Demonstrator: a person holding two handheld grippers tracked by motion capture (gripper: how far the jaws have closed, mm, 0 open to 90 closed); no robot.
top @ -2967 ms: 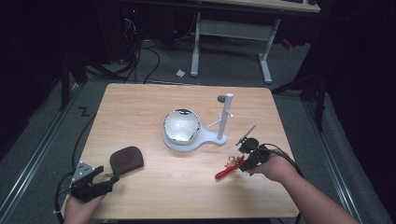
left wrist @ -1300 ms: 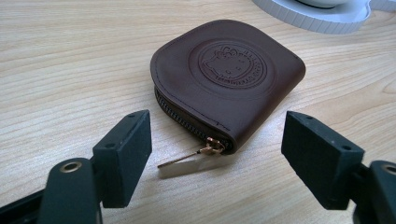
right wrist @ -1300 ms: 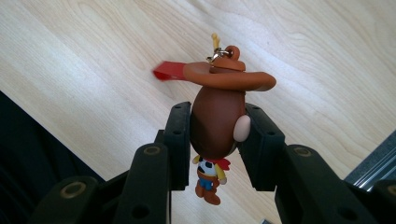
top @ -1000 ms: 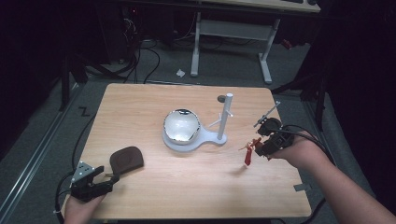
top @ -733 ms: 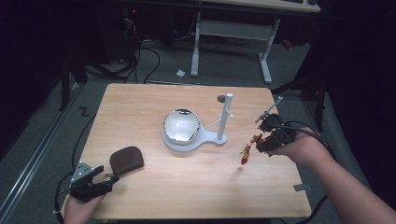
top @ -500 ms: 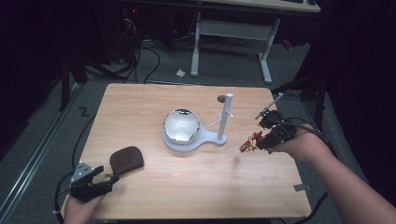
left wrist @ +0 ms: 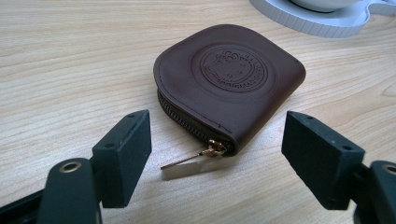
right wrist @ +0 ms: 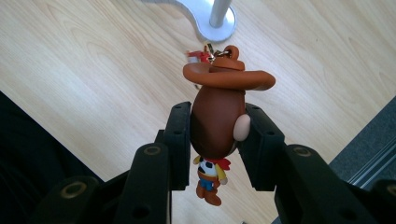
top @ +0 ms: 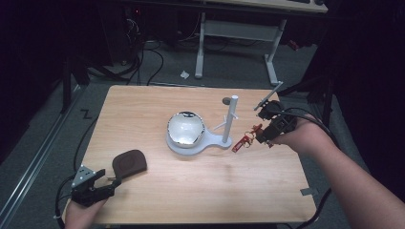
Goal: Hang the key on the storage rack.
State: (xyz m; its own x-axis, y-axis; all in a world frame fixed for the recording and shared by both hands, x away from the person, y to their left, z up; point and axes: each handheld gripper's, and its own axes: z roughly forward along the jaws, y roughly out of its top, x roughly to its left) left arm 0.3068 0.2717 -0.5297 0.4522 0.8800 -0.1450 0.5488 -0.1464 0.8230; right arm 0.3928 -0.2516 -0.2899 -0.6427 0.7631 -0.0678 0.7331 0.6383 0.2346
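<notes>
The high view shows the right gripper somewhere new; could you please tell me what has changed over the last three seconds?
The right gripper, shut on the cowboy figure keychain with brown hat, lifted it off the light wooden table and carried it back toward the white stand's post. The left gripper stayed open by the brown leather zip pouch; the shiny silver bowl kept its place.

Table brightly lit from above, surroundings dark; gripper views sharp.

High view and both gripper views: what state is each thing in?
Cowboy figure keychain: head clamped in the right gripper, lifted off the table.
Brown zip pouch: flat on the table, zipped shut, untouched.
Left gripper: open, facing the pouch.
White stand: upright, nothing hung on it.
</notes>
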